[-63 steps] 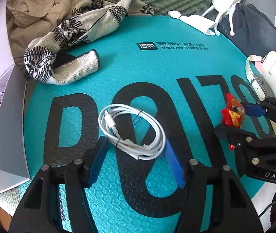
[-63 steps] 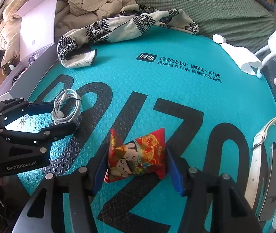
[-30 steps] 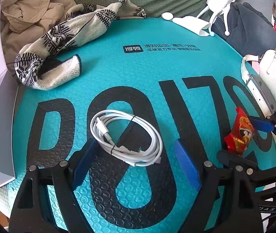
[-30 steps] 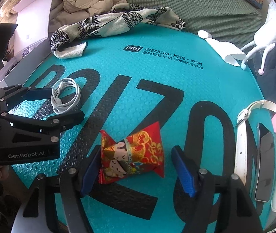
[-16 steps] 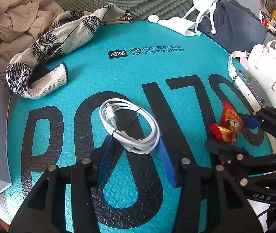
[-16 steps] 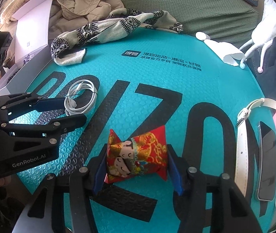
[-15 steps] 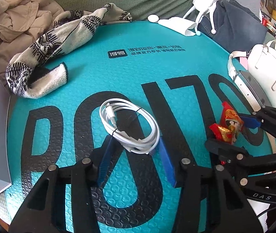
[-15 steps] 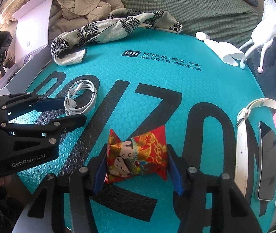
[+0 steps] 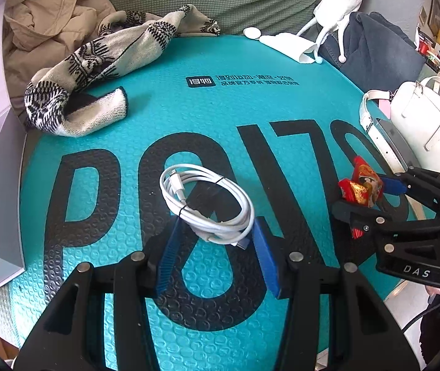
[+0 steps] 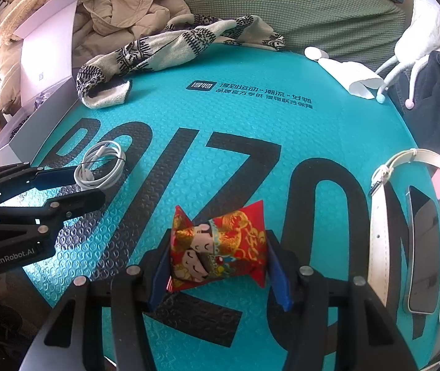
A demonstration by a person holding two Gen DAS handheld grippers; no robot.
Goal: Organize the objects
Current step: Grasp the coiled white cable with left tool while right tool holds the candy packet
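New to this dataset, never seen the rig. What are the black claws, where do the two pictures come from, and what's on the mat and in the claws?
No robot here: a person carries a handheld two-finger gripper in each hand, and a fisheye camera on each looks forward along its fingers.

In the left wrist view, the left gripper has its blue-padded fingers closed on the coiled white charging cable. In the right wrist view, the right gripper is closed on the red printed snack packet. Each gripper also appears at the edge of the other's picture.

Both sit over a teal foam mat with large black letters. Also on it: a black-and-cream patterned knit scarf and a white leather strap.
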